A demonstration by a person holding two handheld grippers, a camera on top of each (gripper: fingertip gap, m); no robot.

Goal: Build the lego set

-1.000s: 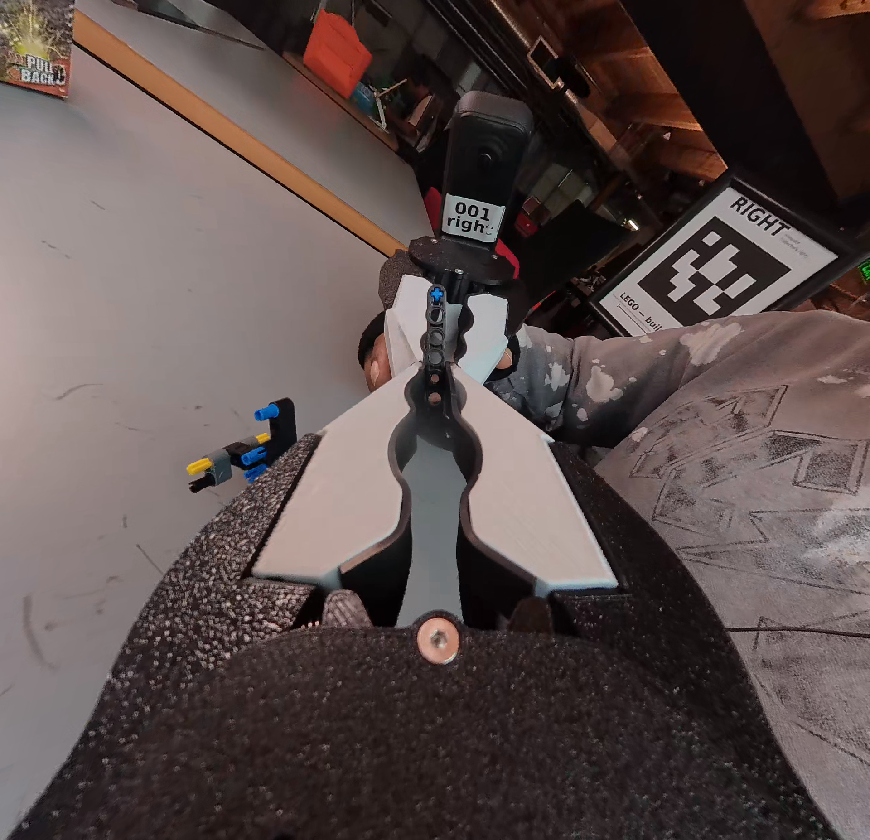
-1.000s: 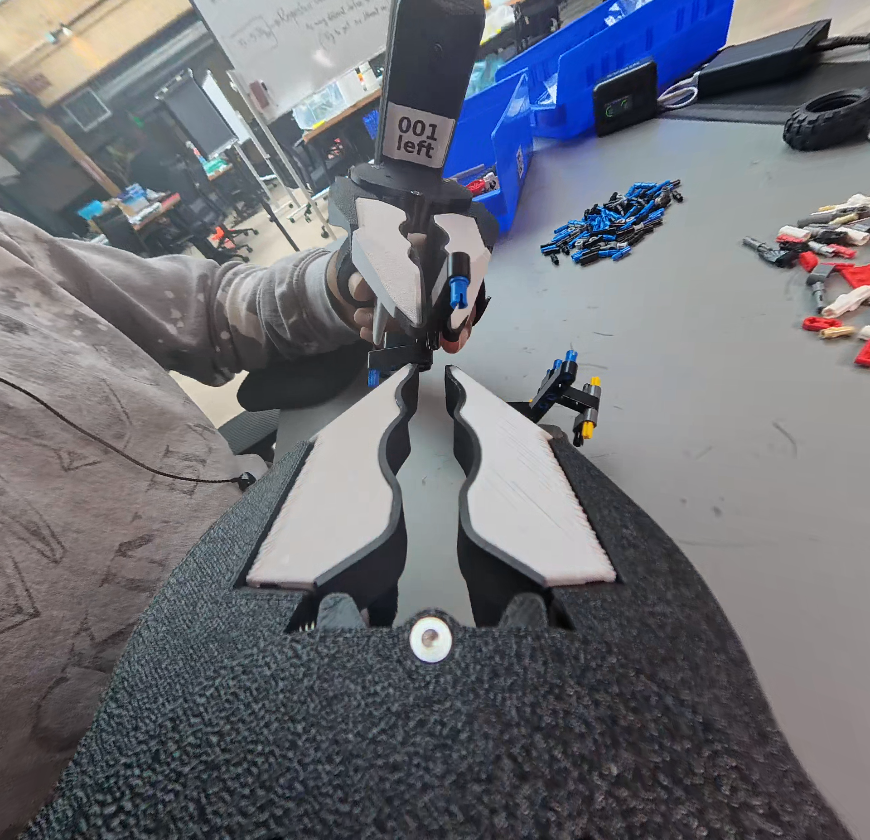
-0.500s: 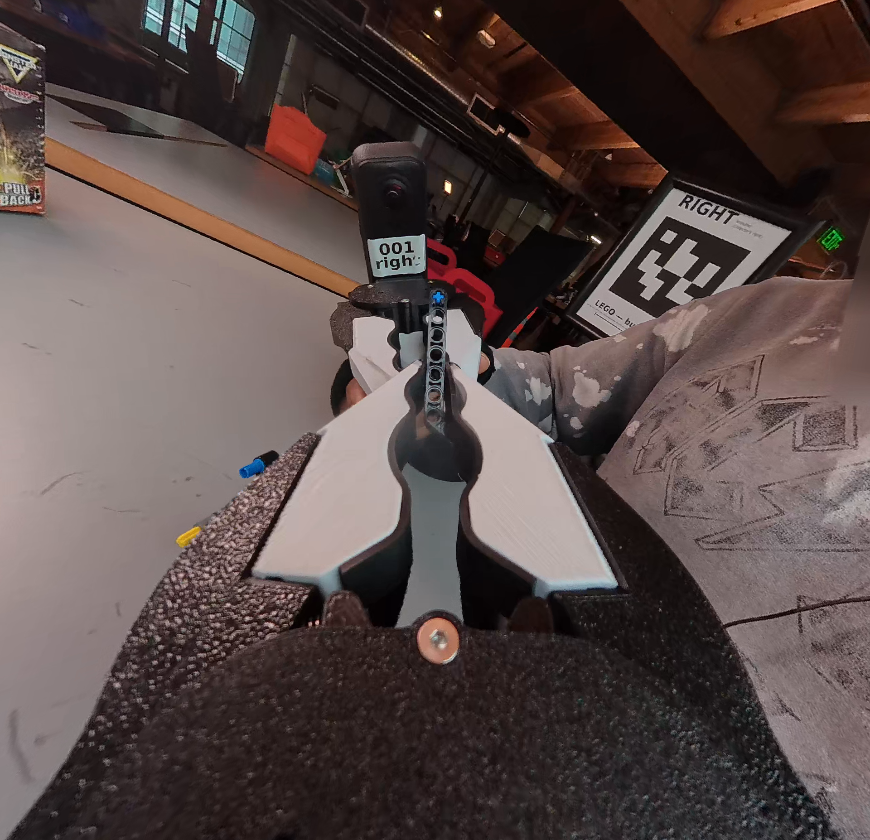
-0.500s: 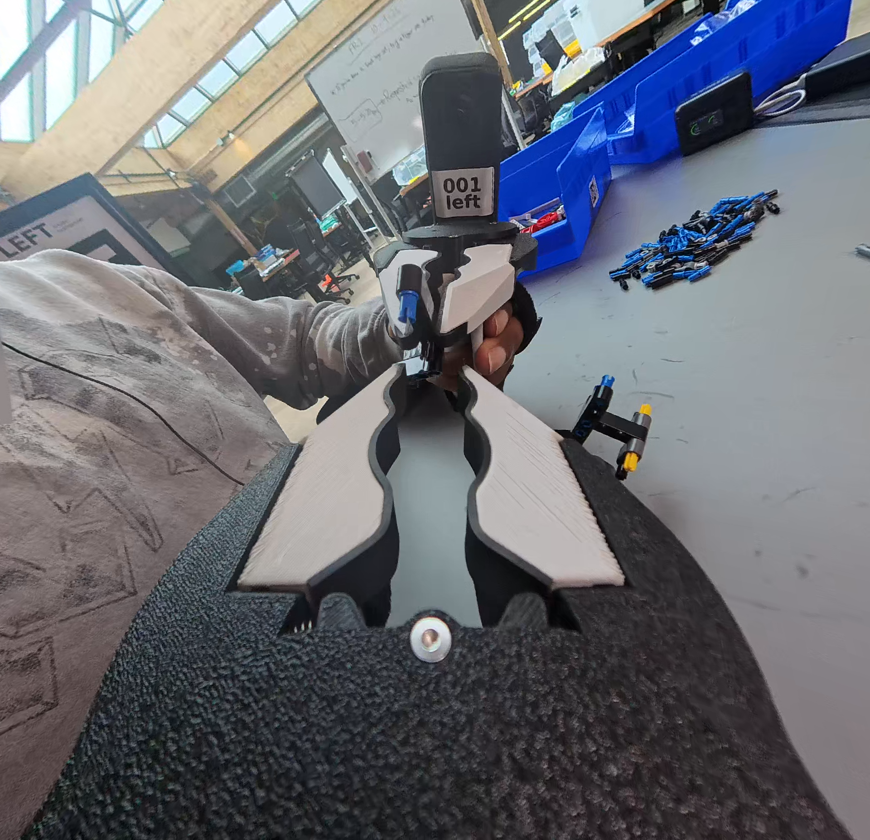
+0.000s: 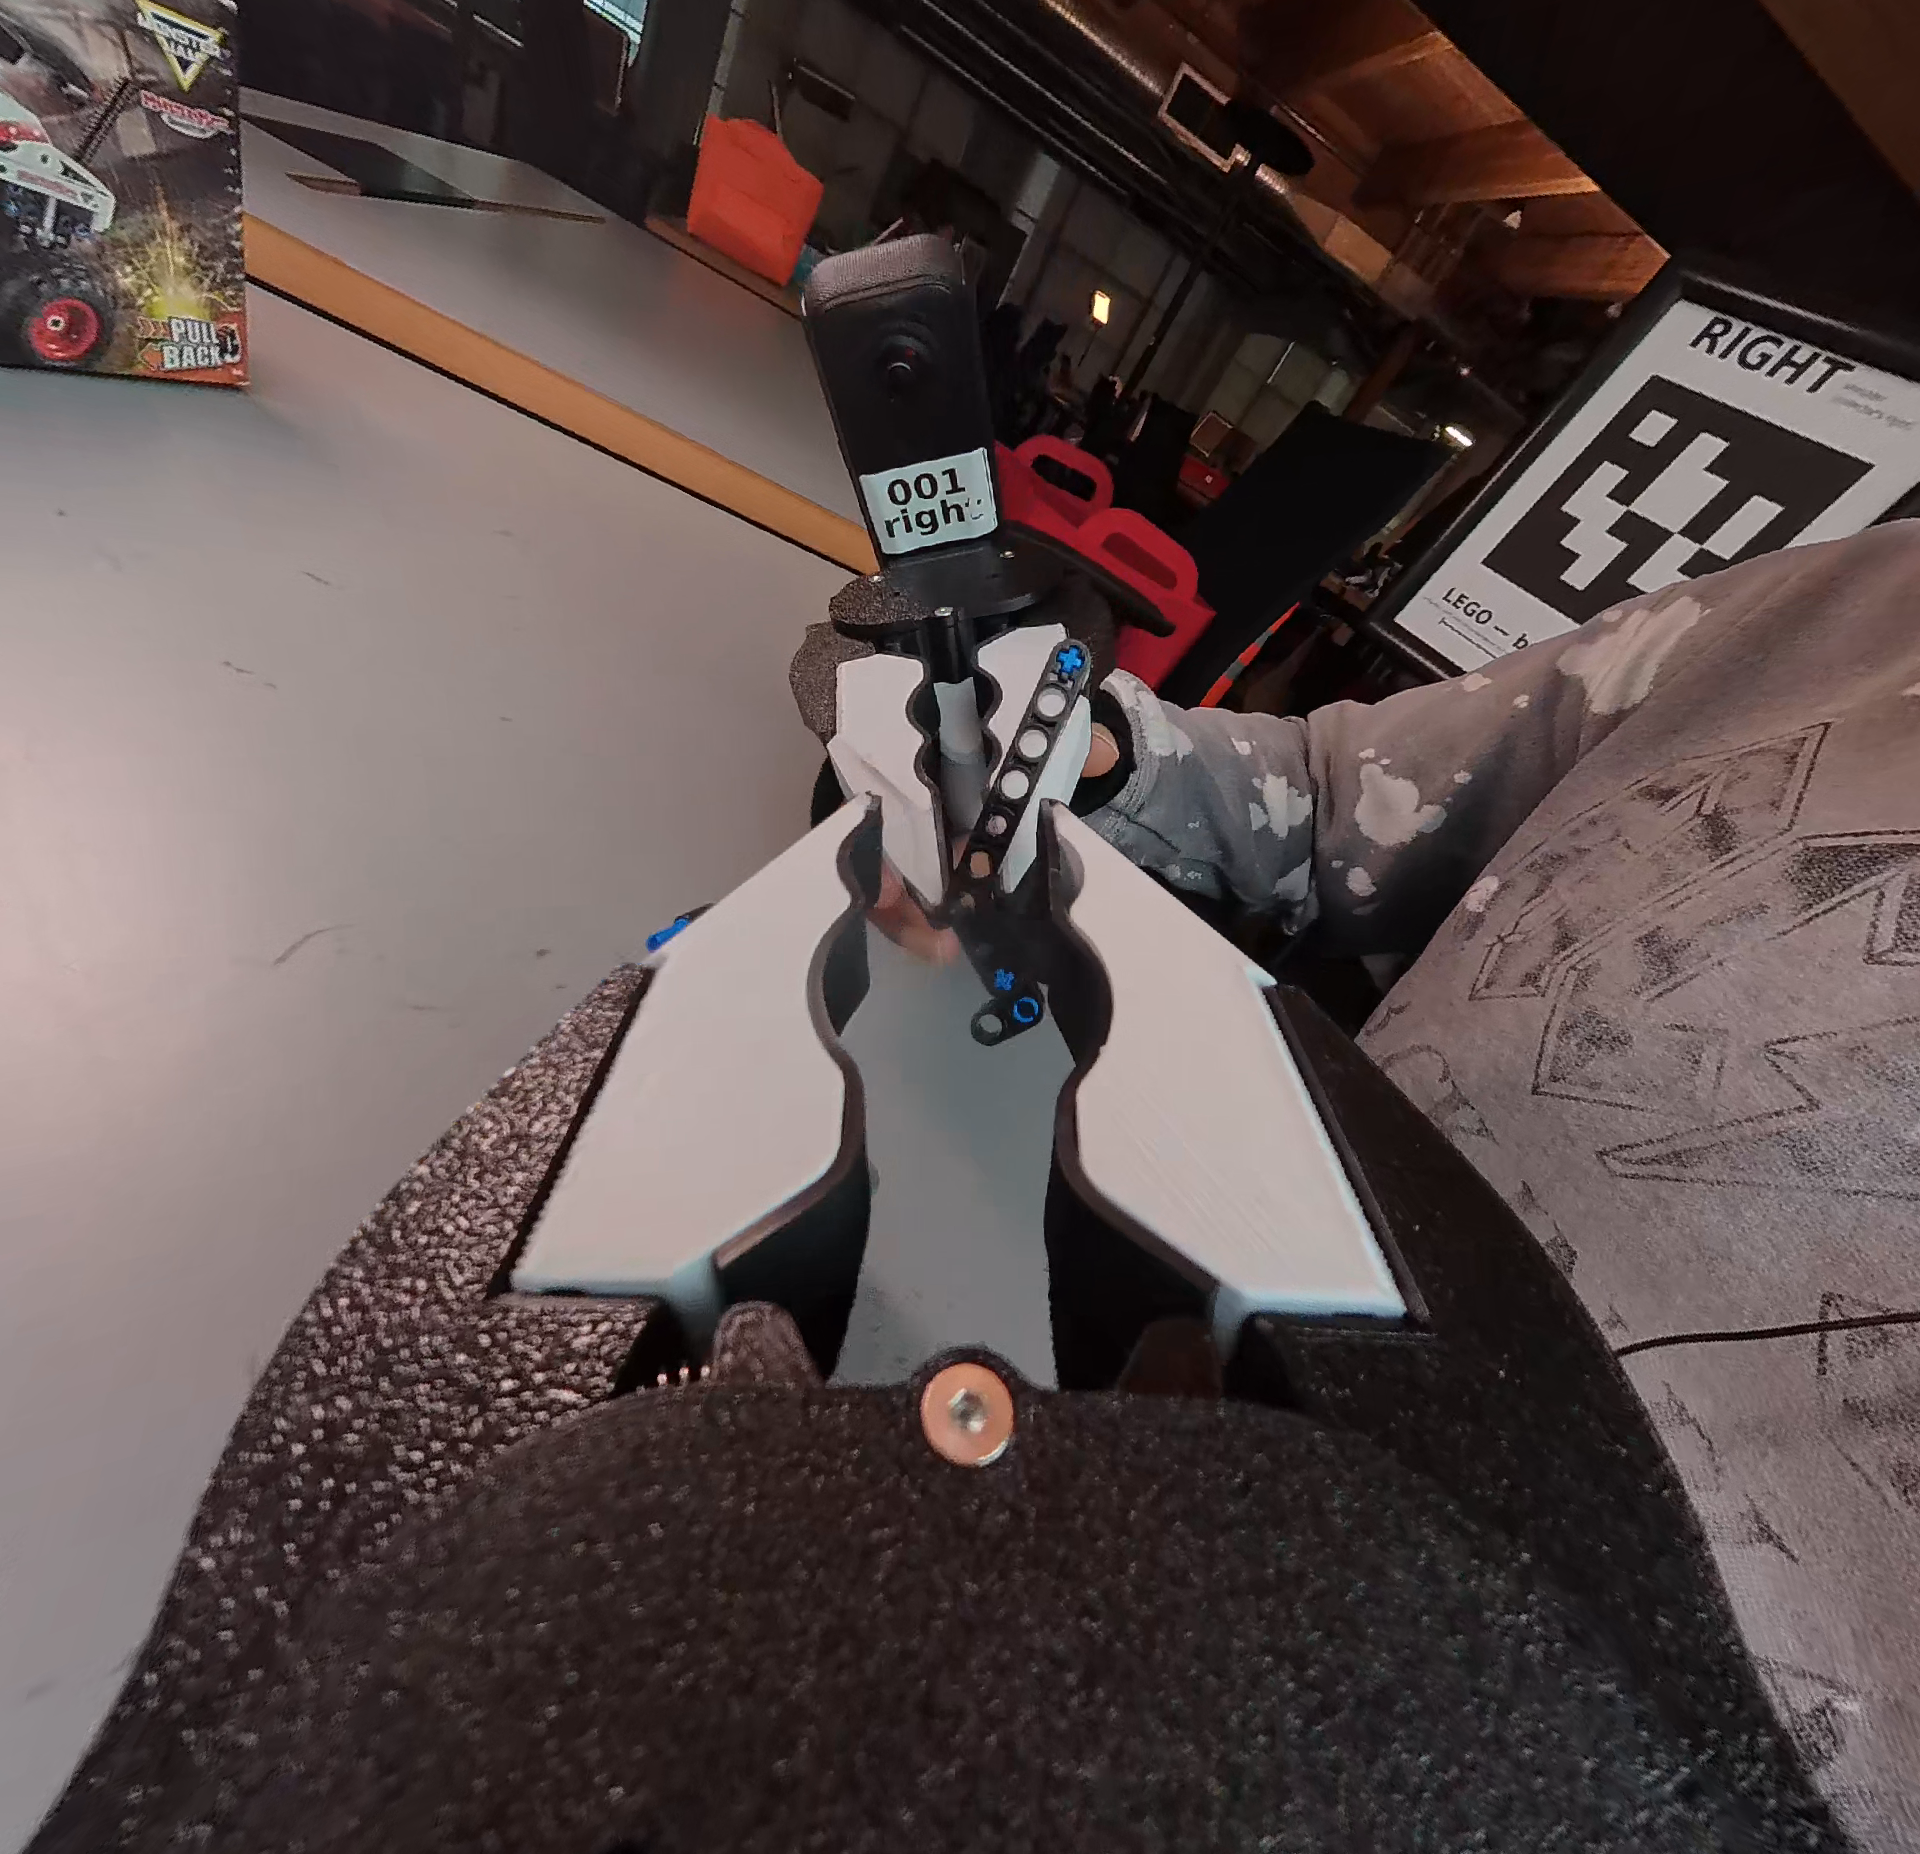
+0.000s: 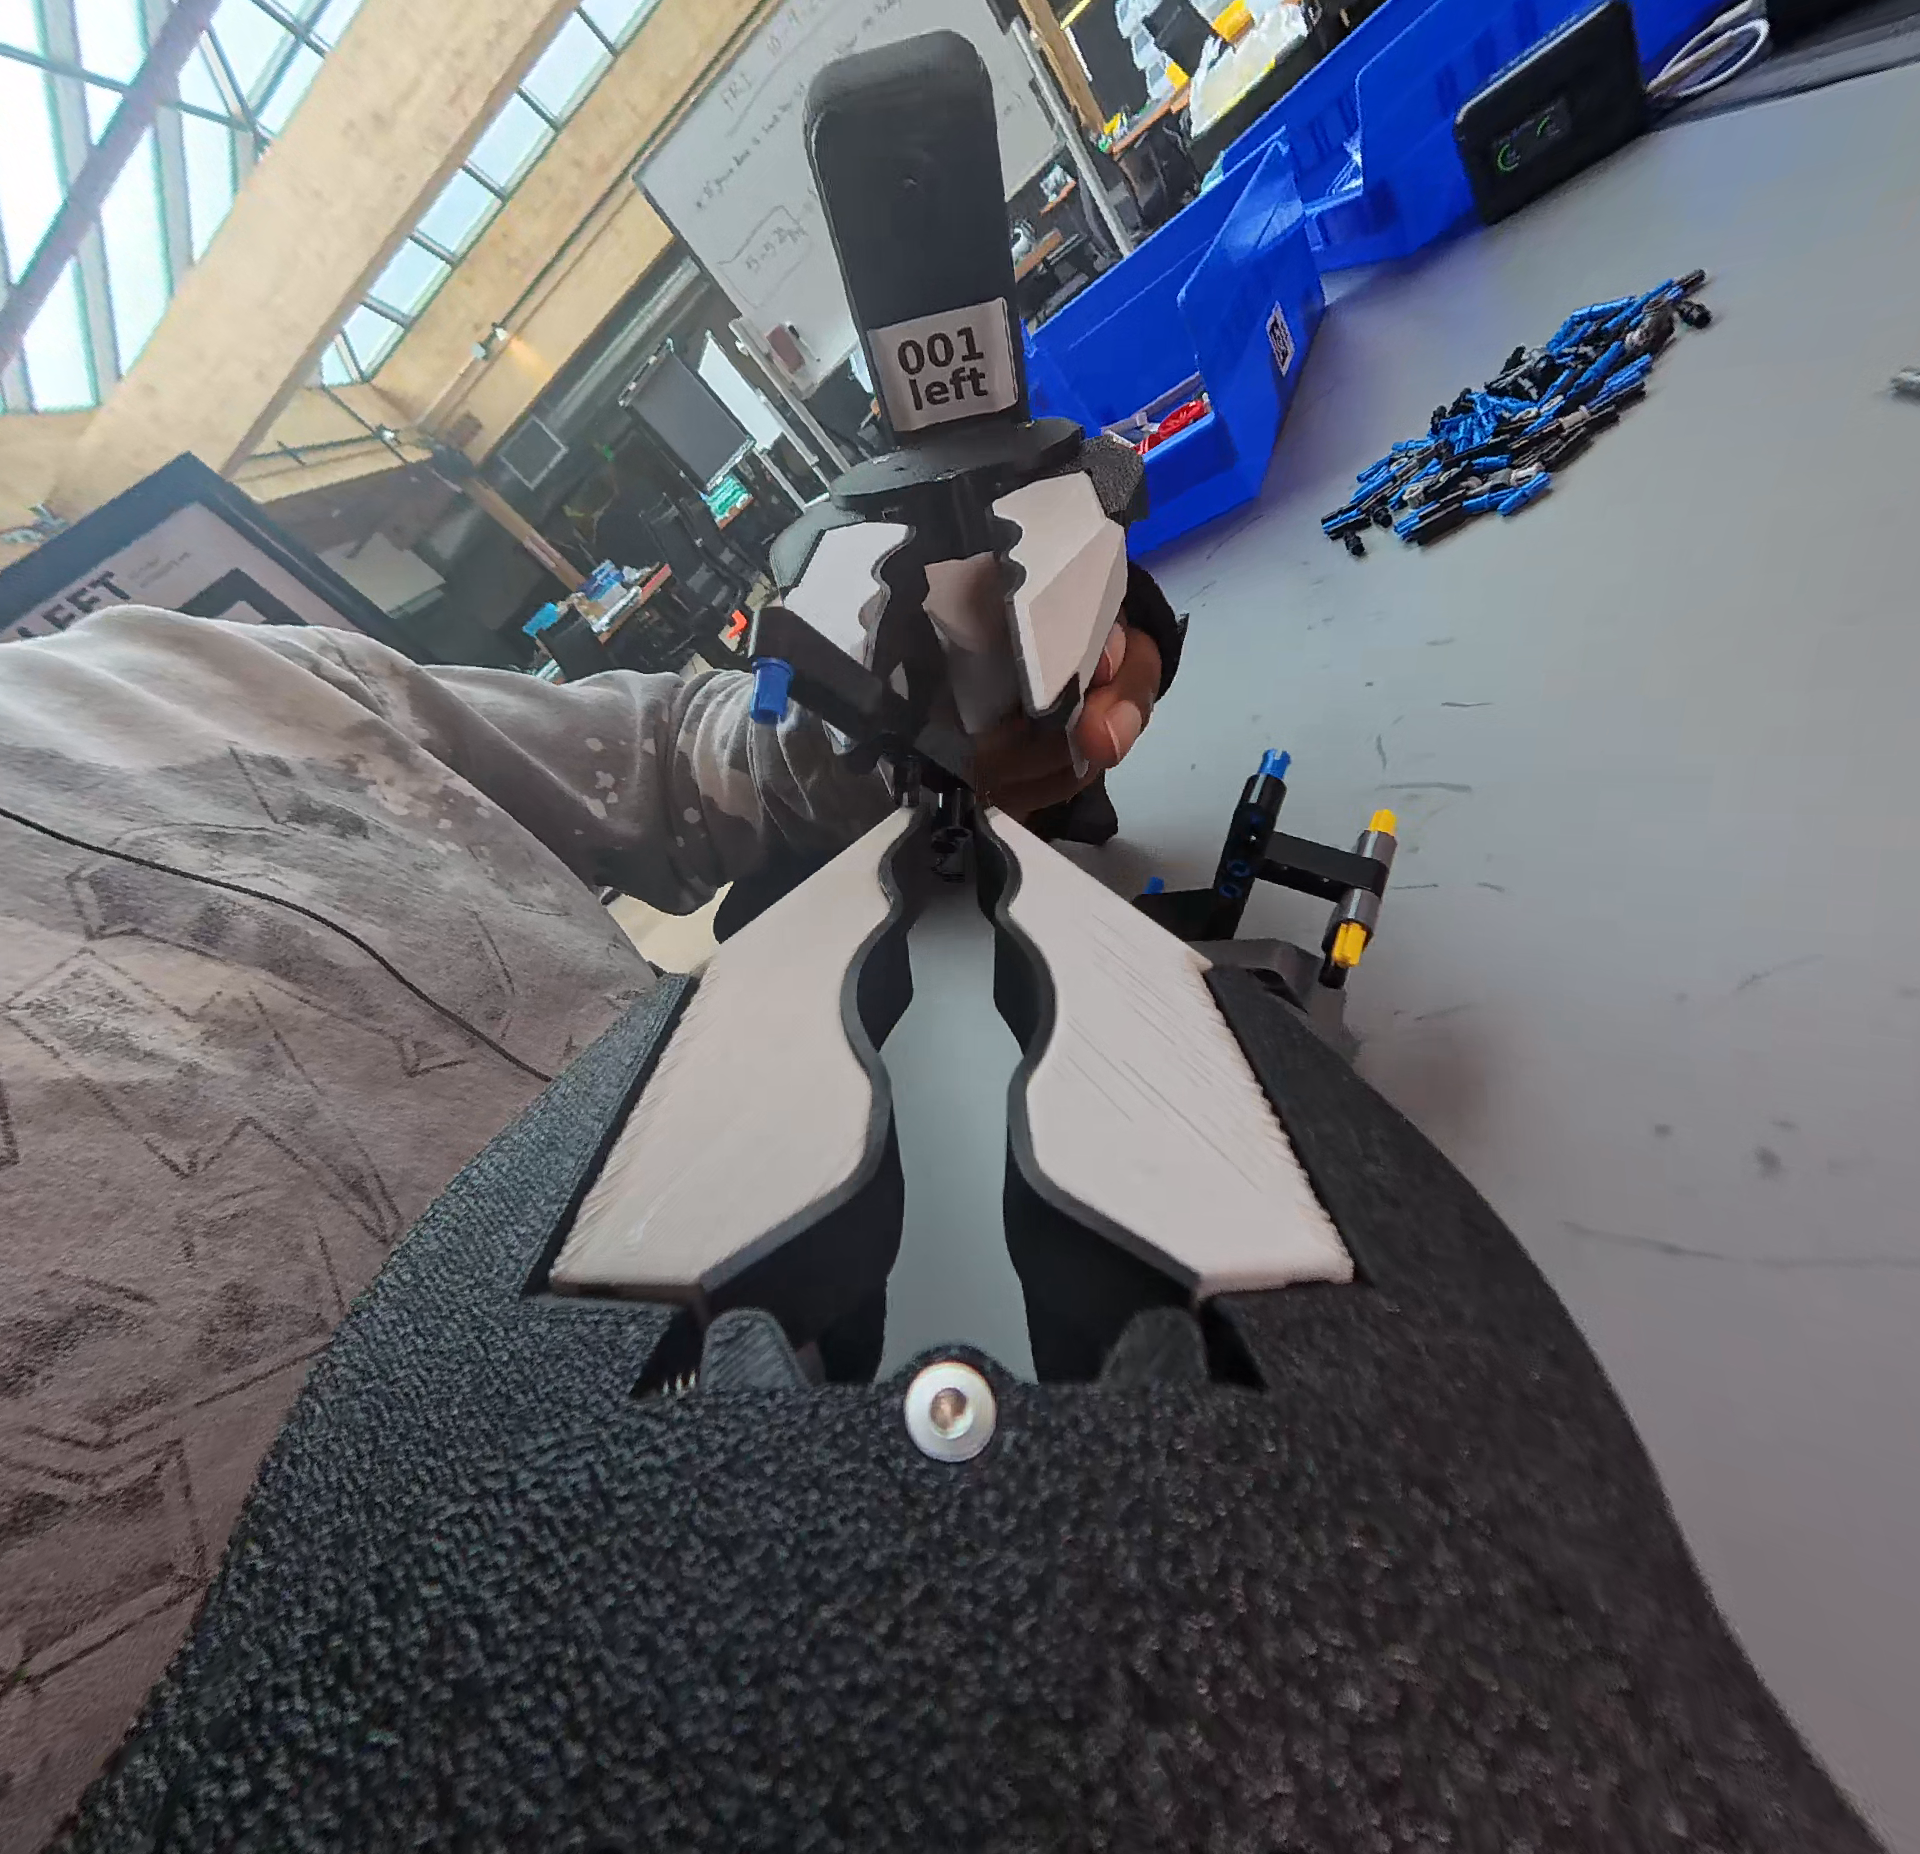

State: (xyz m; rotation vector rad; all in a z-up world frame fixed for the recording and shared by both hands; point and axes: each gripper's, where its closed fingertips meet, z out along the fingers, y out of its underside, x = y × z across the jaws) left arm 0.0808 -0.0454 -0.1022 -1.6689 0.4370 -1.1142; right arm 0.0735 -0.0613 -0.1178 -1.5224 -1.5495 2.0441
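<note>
A black beam (image 5: 1029, 755) with a row of holes and blue pins at both ends stands between the two grippers, held above the grey table (image 5: 312, 765). My right gripper (image 6: 948, 833) is shut on the beam's lower part; the beam (image 6: 831, 698) slants up to the left and ends in a blue pin. My left gripper (image 5: 956, 838) is open, its fingers on either side of the beam without pinching it. The two grippers face each other tip to tip. A black sub-assembly (image 6: 1288, 869) with blue and yellow pins lies on the table to the right.
A pile of blue and black pins (image 6: 1507, 433) lies on the table at the far right, with blue bins (image 6: 1247, 329) and a black device (image 6: 1548, 142) behind it. The set's box (image 5: 114, 194) stands far left. The person's grey sleeve (image 5: 1351, 796) is close by. Only a small space, under 4 cm, lies between the two pairs of fingers.
My left gripper has opened and let go of the beam. My right gripper has shut on it. The beam has tilted to one side.
</note>
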